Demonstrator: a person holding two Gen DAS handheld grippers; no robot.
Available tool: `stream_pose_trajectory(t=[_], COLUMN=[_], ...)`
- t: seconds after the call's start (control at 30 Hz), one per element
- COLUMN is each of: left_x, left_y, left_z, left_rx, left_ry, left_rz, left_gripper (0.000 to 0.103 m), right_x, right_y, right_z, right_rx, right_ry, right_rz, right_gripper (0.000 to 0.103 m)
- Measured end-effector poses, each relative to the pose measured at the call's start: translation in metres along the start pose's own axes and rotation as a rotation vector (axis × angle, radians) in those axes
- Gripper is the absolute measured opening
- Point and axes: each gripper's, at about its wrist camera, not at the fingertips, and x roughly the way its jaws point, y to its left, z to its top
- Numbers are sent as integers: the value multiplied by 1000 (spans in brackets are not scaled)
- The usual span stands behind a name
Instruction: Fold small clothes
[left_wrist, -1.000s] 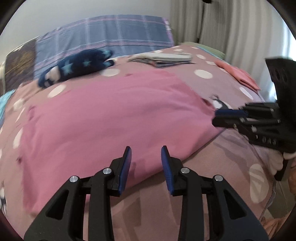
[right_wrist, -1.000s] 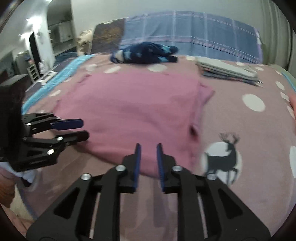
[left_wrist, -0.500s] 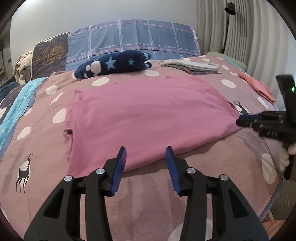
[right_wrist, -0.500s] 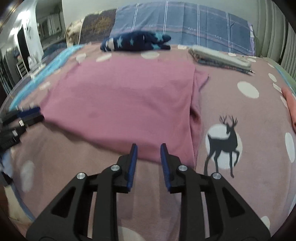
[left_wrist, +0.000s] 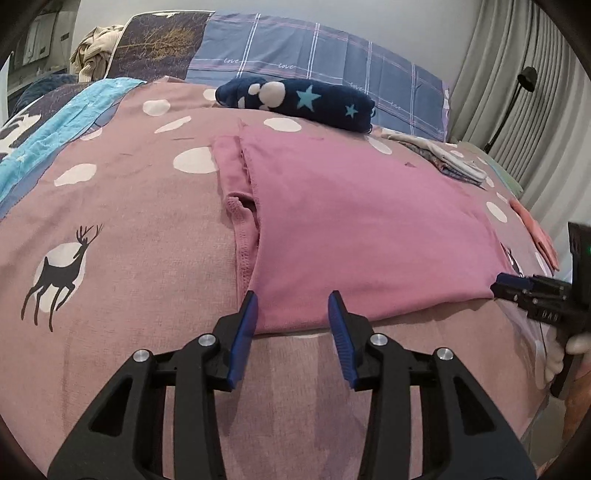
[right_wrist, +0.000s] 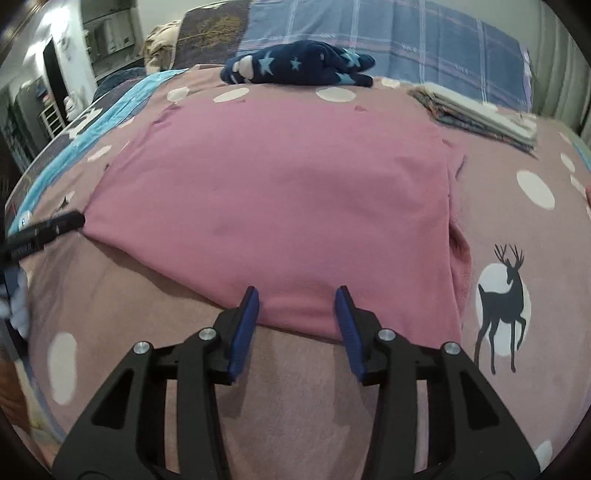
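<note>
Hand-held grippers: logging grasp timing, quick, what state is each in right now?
Left hand-held gripper: open, holding nothing, at the near edge of the pink garment.
Right hand-held gripper: open, holding nothing, at the same near edge.
</note>
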Motion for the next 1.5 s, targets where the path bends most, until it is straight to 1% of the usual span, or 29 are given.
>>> stream_pose_trajectory(t=[0.07,0.13,0.17,0.2,0.23,0.27,0.3,0.33,0.43,0.57,0.77,0.9,0.97,1.1,1.2,1.33,1.5], left_x=[-3,-4,-4,-6,-8,-10,-11,-11,-11,-11,-9,-9,-9,-10,-12,-12,-9], left_y=[0,7,14,19,23,26,27,27,27,25,21,18,16,12,8,-1,-9], left_z=[-2,-3,-4,-5,-5,-5,-5,-4,-6,-5,-6,-5,-4,0,3,7,13], left_rx=[10,-4,-25,-41,-58,-66,-63,-59,-55,-44,-22,-4,6,19,33,73,96], left_ry=[-6,-1,5,4,2,-3,-6,-7,-6,-7,-7,-3,-1,-10,-17,-24,-22], left_rz=[9,49,56,45,37,44,55,63,67,72,90,117,138,169,172,198,212], left_gripper=[42,42,42,42,42,42,42,42,43,43,46,55,56,61,61,62,62], right_x=[-7,-12,-14,-15,-15,-15,-15,-15,-17,-17,-10,-7,-5,-9,-14,-17,-16], right_y=[6,13,19,25,32,38,44,49,52,43,40,32,28,16,2,-20,-40], right_z=[5,7,9,10,13,14,14,16,17,16,13,14,13,13,12,11,7], right_rx=[-7,-28,-43,-58,-80,-100,-113,-121,-85,-1,-11,14,20,41,70,118,159], right_ry=[-24,-56,-67,-79,-94,-107,-121,-139,-182,-217,-198,-172,-157,-173,-187,-192,-187], right_rz=[10,30,38,44,42,31,13,-17,-61,-52,-82,-77,-83,-114,-146,-172,-198], right_gripper=[44,45,45,46,50,54,62,65,65,65,65,66,66,66,66,66,66])
